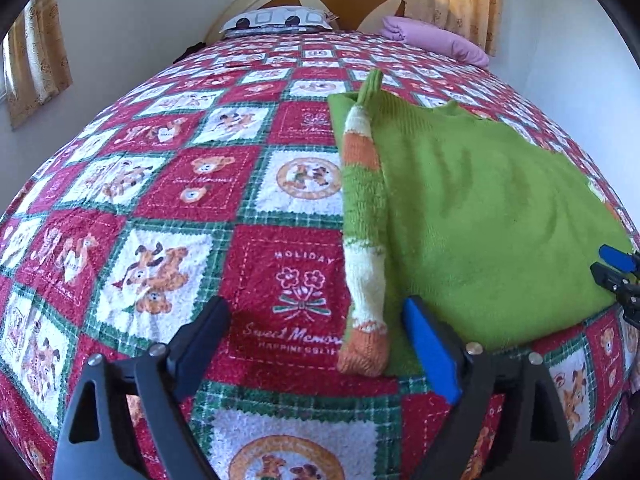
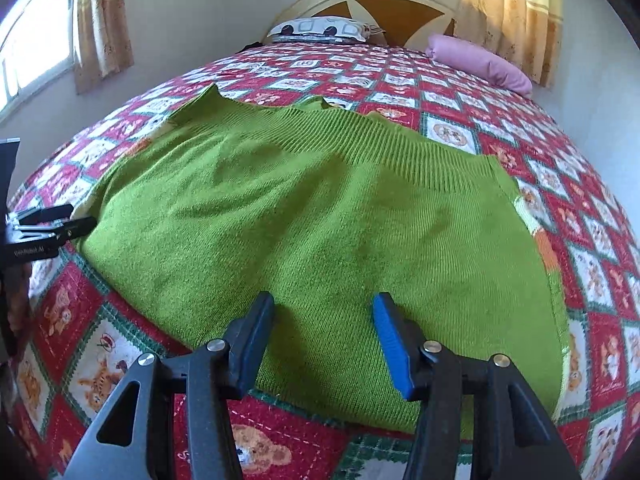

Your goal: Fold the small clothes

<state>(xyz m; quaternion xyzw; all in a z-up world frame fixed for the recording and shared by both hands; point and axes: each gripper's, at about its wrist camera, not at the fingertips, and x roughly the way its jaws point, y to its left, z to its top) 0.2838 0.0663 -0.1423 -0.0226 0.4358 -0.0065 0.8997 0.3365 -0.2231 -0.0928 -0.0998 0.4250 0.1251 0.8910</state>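
Observation:
A small green knit sweater (image 1: 472, 208) lies flat on the bed, also filling the right wrist view (image 2: 312, 216). Its striped green, orange and white sleeve (image 1: 364, 240) lies along the sweater's left edge. My left gripper (image 1: 316, 332) is open and empty, its jaws on either side of the sleeve's orange cuff at the near edge. My right gripper (image 2: 324, 332) is open and empty over the sweater's near edge; it also shows at the right rim of the left wrist view (image 1: 616, 268). A bit of the other striped sleeve (image 2: 540, 236) peeks out at the sweater's right side.
The bed carries a red, green and white patchwork bedspread (image 1: 168, 200) with bear pictures. A patterned pillow (image 1: 276, 20) and a folded pink cloth (image 1: 436, 38) lie by the headboard. Walls and curtains stand on both sides.

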